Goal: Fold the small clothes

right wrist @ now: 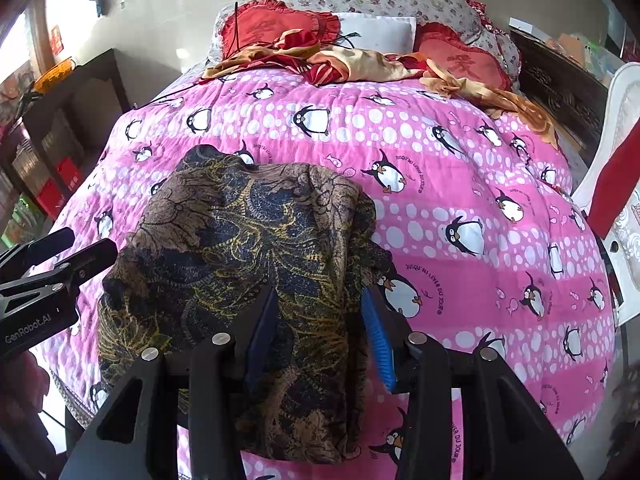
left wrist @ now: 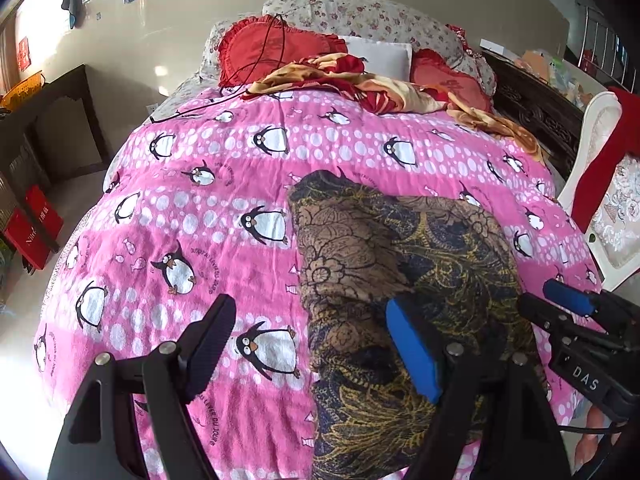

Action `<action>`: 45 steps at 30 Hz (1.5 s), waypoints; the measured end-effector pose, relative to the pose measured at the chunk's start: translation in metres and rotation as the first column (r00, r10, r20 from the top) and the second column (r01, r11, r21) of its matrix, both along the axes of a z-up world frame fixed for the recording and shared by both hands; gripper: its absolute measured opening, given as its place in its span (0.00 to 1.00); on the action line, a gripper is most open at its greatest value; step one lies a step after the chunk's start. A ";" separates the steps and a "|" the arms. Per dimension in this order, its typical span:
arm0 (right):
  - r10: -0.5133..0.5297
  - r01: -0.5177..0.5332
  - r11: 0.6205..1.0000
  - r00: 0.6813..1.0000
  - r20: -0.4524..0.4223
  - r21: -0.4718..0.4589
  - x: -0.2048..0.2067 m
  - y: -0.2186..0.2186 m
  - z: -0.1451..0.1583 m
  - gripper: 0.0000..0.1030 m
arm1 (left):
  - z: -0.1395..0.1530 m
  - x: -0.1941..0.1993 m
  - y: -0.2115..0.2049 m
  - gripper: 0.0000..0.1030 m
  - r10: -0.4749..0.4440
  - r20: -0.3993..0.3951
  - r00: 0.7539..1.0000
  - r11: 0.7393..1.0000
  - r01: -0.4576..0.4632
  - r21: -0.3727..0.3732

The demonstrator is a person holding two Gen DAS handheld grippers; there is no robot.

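dark floral garment [right wrist: 256, 264] heaped on the pink penguin quilt [right wrist: 460, 184] at lower centre of frame, right gripper [right wrist: 320, 336] clamped on its near fold, left gripper [left wrist: 312, 344] spread apart

- A bed [left wrist: 240, 184] under a pink penguin-print quilt [right wrist: 460, 184] fills the room.
- 2 red heart-shaped cushions [left wrist: 276, 48] and a white pillow [right wrist: 376, 32] lie at its head.
- Glossy cream wall [left wrist: 192, 8] behind.
- Dark wooden cabinet [left wrist: 60, 128] on the left; white chair [left wrist: 596, 200] on the right.
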State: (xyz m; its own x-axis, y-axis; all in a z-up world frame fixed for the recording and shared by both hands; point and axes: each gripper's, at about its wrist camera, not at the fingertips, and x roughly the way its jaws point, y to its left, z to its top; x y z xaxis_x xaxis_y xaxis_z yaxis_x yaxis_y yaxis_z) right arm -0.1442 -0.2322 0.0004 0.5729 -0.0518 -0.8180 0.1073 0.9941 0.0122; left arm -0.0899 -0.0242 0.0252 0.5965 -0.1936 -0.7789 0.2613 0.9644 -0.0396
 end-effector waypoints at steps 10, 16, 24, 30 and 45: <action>0.011 -0.011 1.000 1.000 -0.010 -0.004 0.003 0.001 -0.002 0.38 | 0.000 0.001 0.001 0.79 0.001 0.003 1.000 1.000 -0.001 0.009; 0.013 -0.013 1.000 1.000 -0.008 -0.005 0.003 0.002 -0.002 0.38 | 0.000 0.001 0.001 0.79 0.004 0.004 1.000 1.000 -0.004 0.009; 0.016 -0.016 1.000 1.000 -0.011 -0.005 0.005 0.002 -0.003 0.38 | -0.001 0.002 0.002 0.79 0.004 0.005 1.000 1.000 -0.004 0.011; 0.021 -0.021 1.000 1.000 -0.022 0.001 0.007 0.002 -0.007 0.38 | -0.005 0.004 0.003 0.79 0.002 -0.006 1.000 1.000 -0.002 0.011; 0.031 -0.031 1.000 0.999 -0.037 0.005 0.009 0.005 -0.013 0.38 | -0.009 0.005 0.004 0.79 0.003 -0.012 1.000 1.000 -0.003 0.004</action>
